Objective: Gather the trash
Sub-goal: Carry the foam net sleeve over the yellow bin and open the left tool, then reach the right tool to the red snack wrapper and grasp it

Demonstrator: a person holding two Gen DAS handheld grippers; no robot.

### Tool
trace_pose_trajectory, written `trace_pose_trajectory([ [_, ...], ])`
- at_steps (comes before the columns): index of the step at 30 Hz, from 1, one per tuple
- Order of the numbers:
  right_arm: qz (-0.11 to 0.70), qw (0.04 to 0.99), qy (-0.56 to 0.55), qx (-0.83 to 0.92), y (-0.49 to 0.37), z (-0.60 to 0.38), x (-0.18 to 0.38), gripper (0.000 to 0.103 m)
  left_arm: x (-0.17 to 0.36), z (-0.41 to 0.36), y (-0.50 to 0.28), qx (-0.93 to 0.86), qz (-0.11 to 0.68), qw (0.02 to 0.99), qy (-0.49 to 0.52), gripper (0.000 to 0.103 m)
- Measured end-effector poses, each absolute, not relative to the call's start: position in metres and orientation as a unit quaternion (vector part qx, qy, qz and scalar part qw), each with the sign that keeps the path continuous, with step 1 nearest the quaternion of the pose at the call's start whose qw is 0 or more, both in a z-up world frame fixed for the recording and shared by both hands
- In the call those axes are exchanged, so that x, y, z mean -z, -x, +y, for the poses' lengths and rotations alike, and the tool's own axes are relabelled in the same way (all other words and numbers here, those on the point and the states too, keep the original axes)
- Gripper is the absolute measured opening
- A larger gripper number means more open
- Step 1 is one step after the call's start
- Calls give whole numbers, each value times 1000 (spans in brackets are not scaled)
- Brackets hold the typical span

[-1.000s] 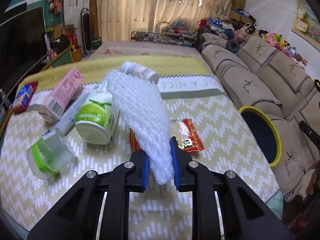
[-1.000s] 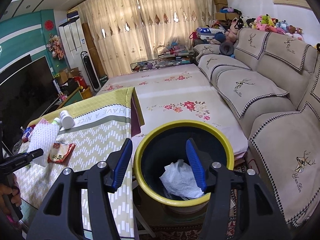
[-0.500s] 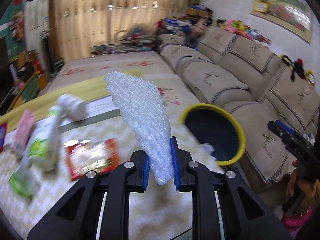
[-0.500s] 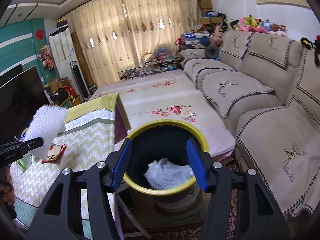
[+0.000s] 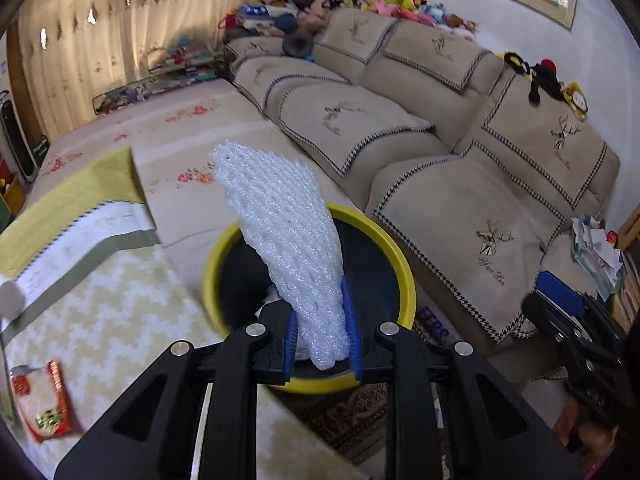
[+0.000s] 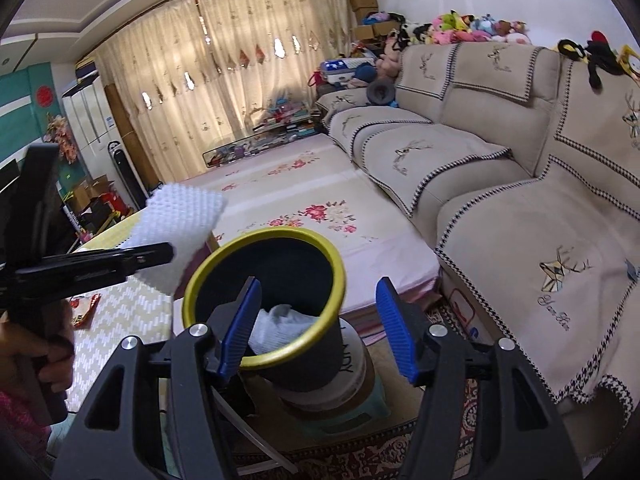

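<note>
Foam netting [image 5: 286, 248], white and cellular, is being held at its narrow lower end by the left gripper [image 5: 322, 346], whose blue ribbed pads are pinching it flat while the wide end is fanning upward and standing unsupported. Judgement: the piece is very light, soft and springy, so it is compressing readily under the pads and is unlikely to slip; a pinch on the narrow end is looking adequate, though such a light piece may cling to the ribbing or drift on release. In the left wrist view the netting is sitting in line with the mouth of the trash bin [image 5: 404, 276], a dark round tub with a glossy yellow rim; in the right wrist view it is appearing beside and above the near rim, so whether it is fully over the opening cannot be told. Crumpled white paper [image 6: 280, 326] is lying inside the bin. Right gripper [image 6: 318, 326] is standing parted with nothing between its pads, pointing at the bin. Red snack wrapper [image 5: 42, 400], thin and crinkly, is waiting on the zigzag-patterned tablecloth [image 5: 120, 320].
</note>
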State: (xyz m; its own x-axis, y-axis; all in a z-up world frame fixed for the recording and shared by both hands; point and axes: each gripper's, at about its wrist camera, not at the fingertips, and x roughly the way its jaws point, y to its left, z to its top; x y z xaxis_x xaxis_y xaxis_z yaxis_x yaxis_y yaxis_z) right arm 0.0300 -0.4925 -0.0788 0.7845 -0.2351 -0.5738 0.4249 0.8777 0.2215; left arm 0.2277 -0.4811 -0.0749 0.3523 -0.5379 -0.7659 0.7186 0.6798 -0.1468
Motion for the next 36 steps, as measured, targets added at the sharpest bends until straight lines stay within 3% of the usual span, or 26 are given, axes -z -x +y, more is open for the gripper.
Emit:
trace_pose_trajectory([
  [6,278,924,-185,185,-23,-505,85,58,100,-515,-247,370,432,813,-123,25],
  [8,279,923,-188,187,-22,-506,87,58,107,-523,-252,362,439,813,-125,43],
  [9,279,923,-189,187,-21,-507,88,58,111,-525,-256,359,440,814,-124,61],
  [10,279,923,-190,187,-21,-507,88,58,113,-525,-258,355,439,816,-122,66],
  [14,280,922,-192,185,-22,-505,89,59,110,-513,-261,355,439,819,-106,68],
  [22,287,924,-187,171,-28,-491,89,61,63,-443,-238,348,390,849,-71,84],
  [30,293,931,-168,139,-44,-458,84,65,14,-322,-197,304,337,891,-30,98],
  [36,307,937,-146,85,-68,-410,82,66,0,-229,-174,228,320,920,-13,98],
])
